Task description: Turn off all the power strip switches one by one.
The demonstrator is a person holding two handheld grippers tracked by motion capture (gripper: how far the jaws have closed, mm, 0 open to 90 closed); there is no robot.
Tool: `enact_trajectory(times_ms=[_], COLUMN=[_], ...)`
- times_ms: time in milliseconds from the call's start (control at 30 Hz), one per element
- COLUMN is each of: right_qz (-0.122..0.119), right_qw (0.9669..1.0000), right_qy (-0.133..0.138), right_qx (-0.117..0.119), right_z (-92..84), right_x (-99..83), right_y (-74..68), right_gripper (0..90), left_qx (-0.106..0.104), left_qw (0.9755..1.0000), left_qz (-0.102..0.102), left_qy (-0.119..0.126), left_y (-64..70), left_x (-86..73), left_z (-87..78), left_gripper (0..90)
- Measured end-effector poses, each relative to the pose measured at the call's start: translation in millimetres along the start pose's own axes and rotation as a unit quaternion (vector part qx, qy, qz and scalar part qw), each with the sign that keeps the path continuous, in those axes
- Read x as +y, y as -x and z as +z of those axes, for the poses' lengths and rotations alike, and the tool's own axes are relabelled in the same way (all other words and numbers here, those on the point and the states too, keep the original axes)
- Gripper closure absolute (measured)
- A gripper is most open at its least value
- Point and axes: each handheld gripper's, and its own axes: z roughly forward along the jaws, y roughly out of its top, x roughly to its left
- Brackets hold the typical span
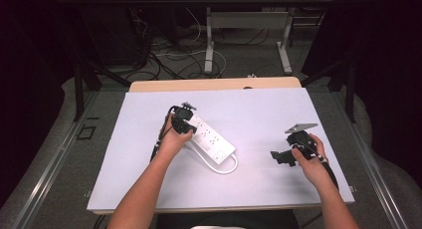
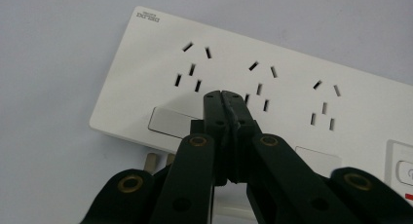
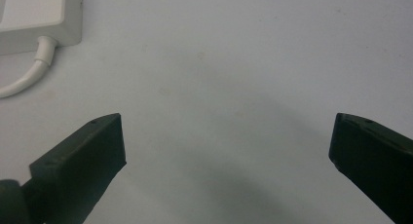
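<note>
Strip (image 2: 272,83) mid-table, right end cut off in left gripper view; corner logo too small to read. Left gripper (image 2: 225,93) clenched, empty, tips over strip face. Right gripper (image 3: 226,146) released, empty, over bare table (image 3: 243,48) right of strip's cord (image 3: 29,75).

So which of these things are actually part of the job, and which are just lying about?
Part of the job:
- white power strip, with its white cable
- left gripper, shut, over the strip
- right gripper, open, over the bare table

Just lying about:
- cables on the floor
- desk legs behind
</note>
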Motion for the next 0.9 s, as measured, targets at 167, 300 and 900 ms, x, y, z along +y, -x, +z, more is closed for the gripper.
enact_trajectory(times_ms=[167, 300, 900], right_qz=[-0.001, -0.005, 0.002], right_qw=[1.0000, 1.0000, 1.0000], right_qy=[0.000, 0.001, 0.002], right_qx=[-0.003, 0.001, 0.001], right_z=[-0.5, -0.3, -1.8], right_x=[0.1, -0.5, -2.9], right_y=[-0.6, -0.1, 2.6], right_gripper=[0.0, 0.0, 0.0], left_qx=[0.003, 0.004, 0.008], left_qw=[1.0000, 0.9999, 0.9995], left_qz=[-0.003, -0.011, -0.029], left_qy=[0.005, 0.009, 0.012], left_y=[-1.8, -5.0, -24.6], left_x=[2.9, 4.7, 11.2], left_z=[-5.4, -7.8, -7.6], left_gripper=[90.0, 90.0, 90.0])
